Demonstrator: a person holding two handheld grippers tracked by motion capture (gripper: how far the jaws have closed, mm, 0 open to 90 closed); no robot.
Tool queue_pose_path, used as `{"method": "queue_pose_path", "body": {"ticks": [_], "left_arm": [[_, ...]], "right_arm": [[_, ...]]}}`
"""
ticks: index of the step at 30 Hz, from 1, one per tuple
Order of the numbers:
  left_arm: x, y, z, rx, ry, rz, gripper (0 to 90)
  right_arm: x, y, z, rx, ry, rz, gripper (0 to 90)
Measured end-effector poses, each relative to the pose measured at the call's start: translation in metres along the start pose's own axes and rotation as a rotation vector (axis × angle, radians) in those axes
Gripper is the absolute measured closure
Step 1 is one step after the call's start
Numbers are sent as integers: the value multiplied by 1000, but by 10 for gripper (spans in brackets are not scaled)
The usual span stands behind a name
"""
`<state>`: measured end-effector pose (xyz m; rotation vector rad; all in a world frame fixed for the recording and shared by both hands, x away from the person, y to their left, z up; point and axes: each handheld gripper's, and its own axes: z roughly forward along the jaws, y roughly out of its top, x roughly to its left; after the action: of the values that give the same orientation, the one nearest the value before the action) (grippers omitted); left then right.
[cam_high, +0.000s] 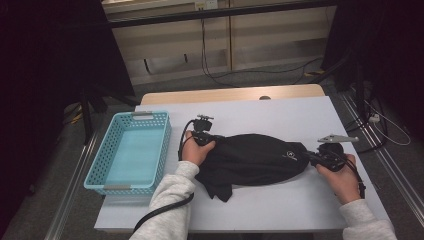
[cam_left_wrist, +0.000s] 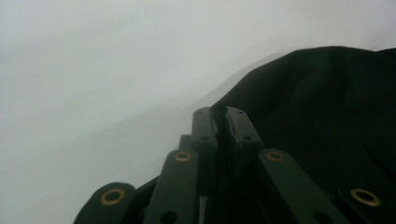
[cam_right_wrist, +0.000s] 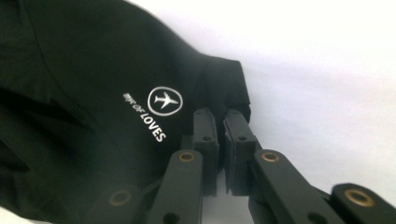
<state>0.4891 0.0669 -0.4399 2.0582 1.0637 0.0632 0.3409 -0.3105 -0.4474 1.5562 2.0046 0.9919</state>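
My left tongs and right tongs pinch opposite ends of the black garment on the counter; thin edge grips could slip if I lift.

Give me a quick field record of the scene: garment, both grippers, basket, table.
garment: black garment, bunched, lying across the table between the two grippers; white plane logo near its right end
left gripper: left gripper shut on the garment's left edge
right gripper: right gripper shut on the garment's right end, beside the logo
basket: light blue basket at the table's left, nothing in it, apart from the garment
table: white table
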Motion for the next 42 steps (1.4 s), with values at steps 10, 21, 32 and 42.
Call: {"method": "queue_pose_path", "body": {"ticks": [10, 21, 32, 42], "left_arm": [[-12, -17, -29, 4, -3, 46, 721], [-28, -48, -22, 52, -88, 84, 845], [-24, -34, -23, 25, -60, 49, 573], [-12, -1, -22, -13, 14, -6, 403]], "right_arm": [[0, -1, -1, 8, 15, 2, 854], [2, -5, 2, 39, 9, -11, 853], [2, -6, 2, 54, 7, -20, 854], [1, -6, 2, 62, 0, -25, 855]]}}
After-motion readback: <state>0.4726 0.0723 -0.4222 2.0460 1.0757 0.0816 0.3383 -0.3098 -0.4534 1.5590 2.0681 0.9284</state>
